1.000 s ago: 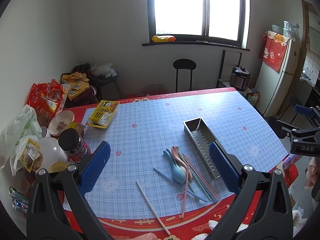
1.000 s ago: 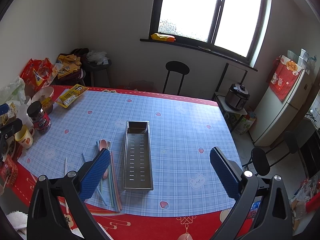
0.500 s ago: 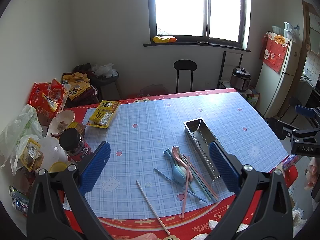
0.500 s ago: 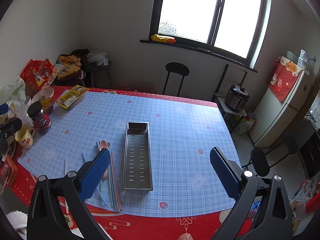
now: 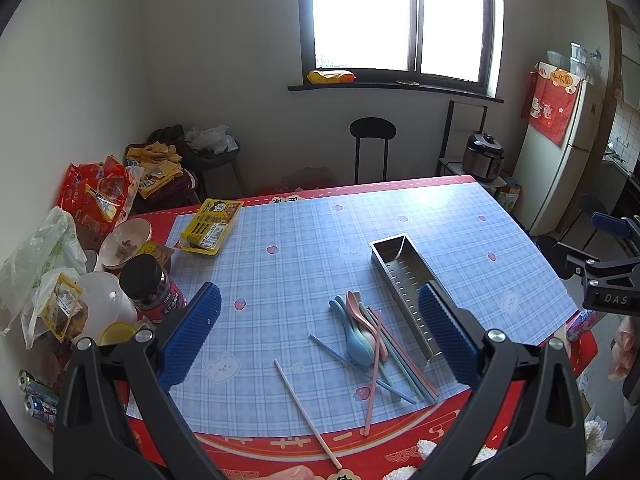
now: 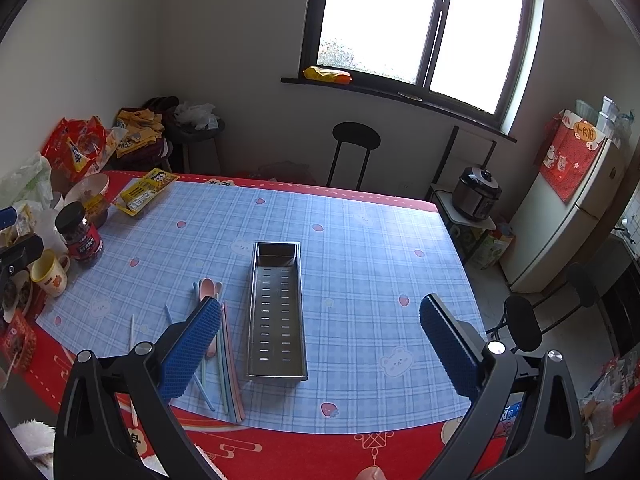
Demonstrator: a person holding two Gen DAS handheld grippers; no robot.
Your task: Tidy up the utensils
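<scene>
A: What does the tray look like?

B: The tray is a long, narrow steel trough with rows of slots in its floor, and it is empty. It sits on the blue checked tablecloth, near the front edge of the table.

A: And the utensils?

B: Just left of the tray lie pastel spoons in blue, pink and green, bowls overlapping, with thin chopsticks beside and across them. One white chopstick lies apart, further left, its near end out on the red border.

A: Which way do they run?

B: In the right wrist view the tray's long axis runs straight away from the camera toward the window. Most chopsticks lie roughly parallel to it; a pink one and a blue one cross the pile at an angle.

A: The grippers?

B: The left gripper hangs above the pile, fingers wide apart, holding nothing. The right gripper hangs over the tray, equally spread and empty.

A: Anything else?

B: A dark-lidded jar and a yellow packet stand at the left side.
</scene>
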